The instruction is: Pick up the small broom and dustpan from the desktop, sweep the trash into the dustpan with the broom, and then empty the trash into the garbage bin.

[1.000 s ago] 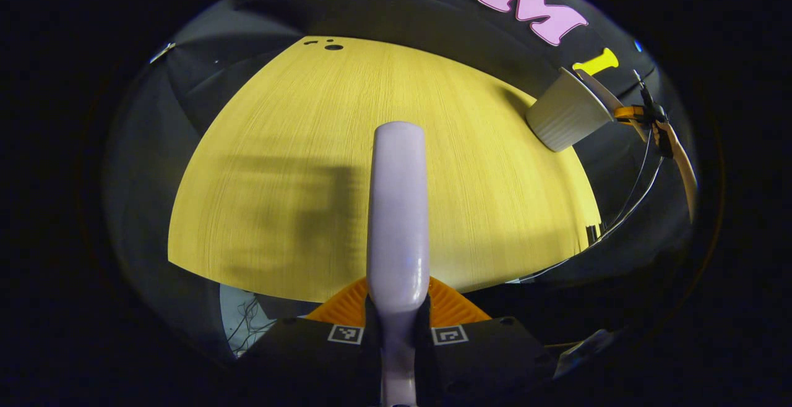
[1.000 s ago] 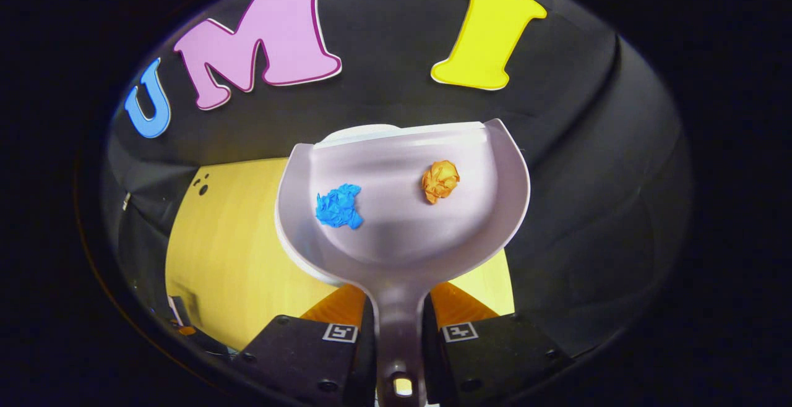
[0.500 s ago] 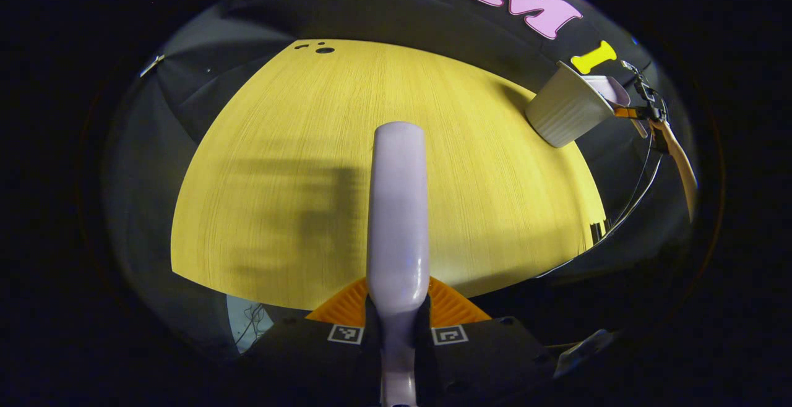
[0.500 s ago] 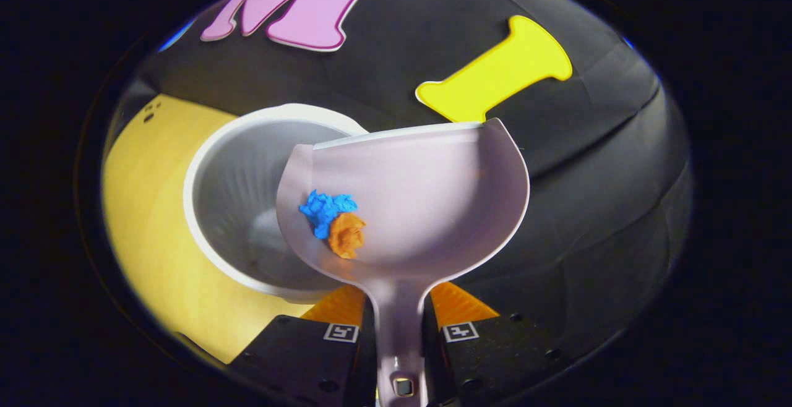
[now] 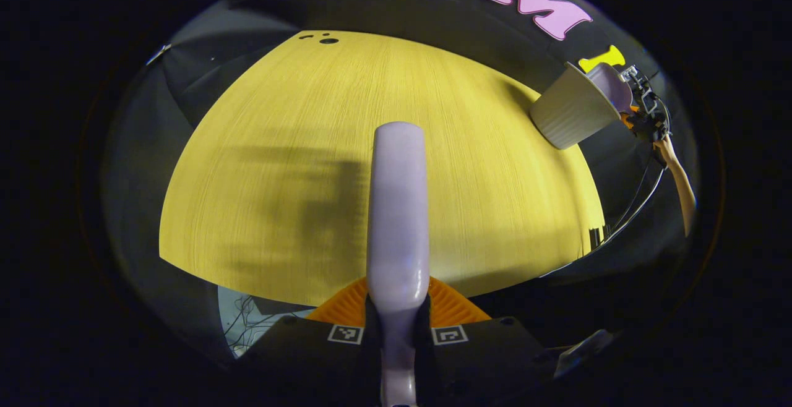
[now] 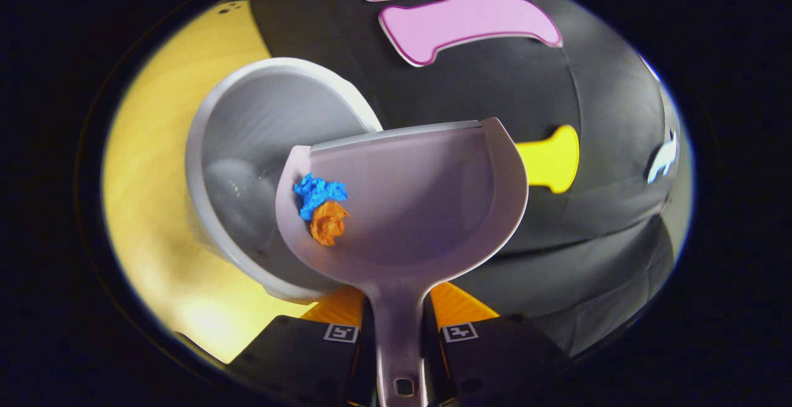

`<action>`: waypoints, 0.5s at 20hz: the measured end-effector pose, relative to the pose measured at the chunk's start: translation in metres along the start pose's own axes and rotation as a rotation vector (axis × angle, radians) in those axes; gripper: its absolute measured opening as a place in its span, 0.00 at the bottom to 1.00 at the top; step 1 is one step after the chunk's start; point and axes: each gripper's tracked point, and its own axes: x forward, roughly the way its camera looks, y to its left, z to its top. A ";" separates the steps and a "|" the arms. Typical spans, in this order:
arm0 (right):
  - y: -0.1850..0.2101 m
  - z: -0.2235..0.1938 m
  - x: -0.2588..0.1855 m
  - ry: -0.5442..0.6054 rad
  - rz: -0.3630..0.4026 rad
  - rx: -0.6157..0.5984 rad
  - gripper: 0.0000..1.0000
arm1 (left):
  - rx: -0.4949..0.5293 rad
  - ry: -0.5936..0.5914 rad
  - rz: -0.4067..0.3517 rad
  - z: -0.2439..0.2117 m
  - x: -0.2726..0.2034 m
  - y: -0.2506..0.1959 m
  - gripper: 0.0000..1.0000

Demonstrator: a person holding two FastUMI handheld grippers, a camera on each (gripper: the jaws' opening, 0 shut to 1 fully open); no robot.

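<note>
Both grippers are clamped on handles: the right gripper [image 6: 396, 333] has its two fingers pressed against the stem of the dustpan [image 6: 408, 209], and the left gripper [image 5: 397, 326] grips the broom [image 5: 397, 209] by its handle, which points out over the yellow desktop [image 5: 278, 147].

The dustpan is rolled to one side beside the mouth of the white bin [image 6: 247, 141], which stands at the desktop's edge. The blue paper ball [image 6: 317, 192] and the orange paper ball [image 6: 328, 221] sit touching each other against the pan's low side wall, next to the bin's opening.

To tip well, I would keep that low wall over the opening and roll further, gently, so the balls drop inside rather than skip past the rim.

Count: two grippers, one broom, one dustpan, one bin, two paper balls.
</note>
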 end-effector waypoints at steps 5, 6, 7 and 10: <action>-0.016 -0.023 0.007 -0.048 -0.039 -0.159 0.34 | -0.010 -0.009 -0.006 0.004 0.002 -0.006 0.24; -0.020 -0.028 0.009 -0.074 -0.049 -0.217 0.34 | -0.007 -0.013 -0.006 0.005 0.002 -0.006 0.25; -0.025 -0.033 0.013 -0.105 -0.064 -0.284 0.34 | -0.005 -0.016 -0.005 0.005 0.002 -0.007 0.25; -0.034 -0.042 0.024 -0.161 -0.085 -0.393 0.34 | -0.010 -0.020 -0.008 0.007 0.004 -0.009 0.26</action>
